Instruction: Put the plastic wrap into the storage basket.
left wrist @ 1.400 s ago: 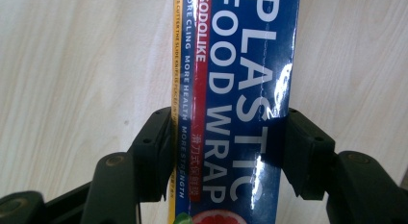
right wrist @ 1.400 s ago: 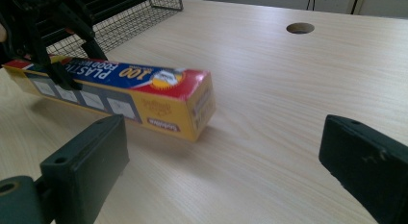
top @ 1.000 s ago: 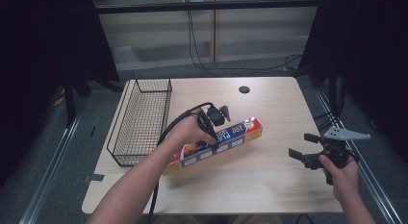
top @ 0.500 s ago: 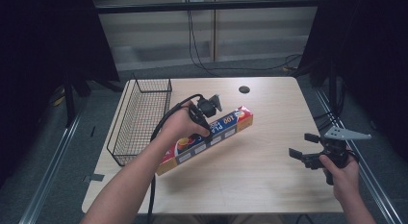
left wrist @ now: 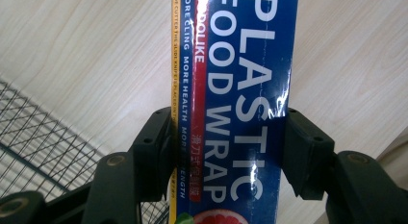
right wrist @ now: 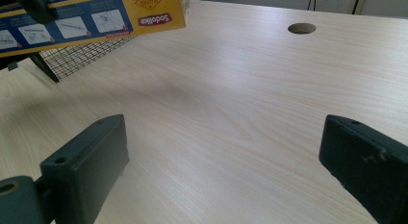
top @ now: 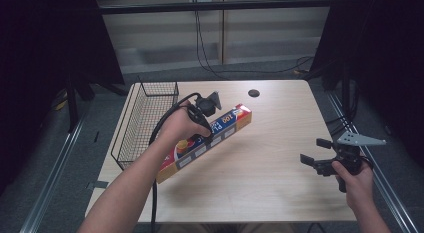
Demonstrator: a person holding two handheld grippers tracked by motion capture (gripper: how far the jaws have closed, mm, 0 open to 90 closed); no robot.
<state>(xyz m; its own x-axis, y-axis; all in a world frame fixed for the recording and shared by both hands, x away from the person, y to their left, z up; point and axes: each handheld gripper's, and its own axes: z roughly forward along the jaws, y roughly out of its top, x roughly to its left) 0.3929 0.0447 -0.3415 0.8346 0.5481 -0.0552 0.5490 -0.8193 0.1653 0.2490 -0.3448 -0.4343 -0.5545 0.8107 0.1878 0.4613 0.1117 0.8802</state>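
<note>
**Wrap box held above the table**

The left gripper (left wrist: 226,152) pinches the plastic wrap box (top: 207,141) by its long sides, lifted over the table (top: 280,178) beside the wire basket (top: 145,118) at the left edge; print reads "PLASTIC FOOD WRAP"; the right gripper (top: 314,152), jaws spread, hovers near the right edge.

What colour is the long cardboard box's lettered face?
Blue with white letters on the long cardboard box, clearest in left gripper view.

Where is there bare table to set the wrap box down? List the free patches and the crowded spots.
Free: the wide middle of the table, bordered by the plastic wrap box on one side and the right gripper on the other; also the far strip around the round hole. Crowded: the left side, where the wire basket stands and the left gripper holds the box above the table.
</note>
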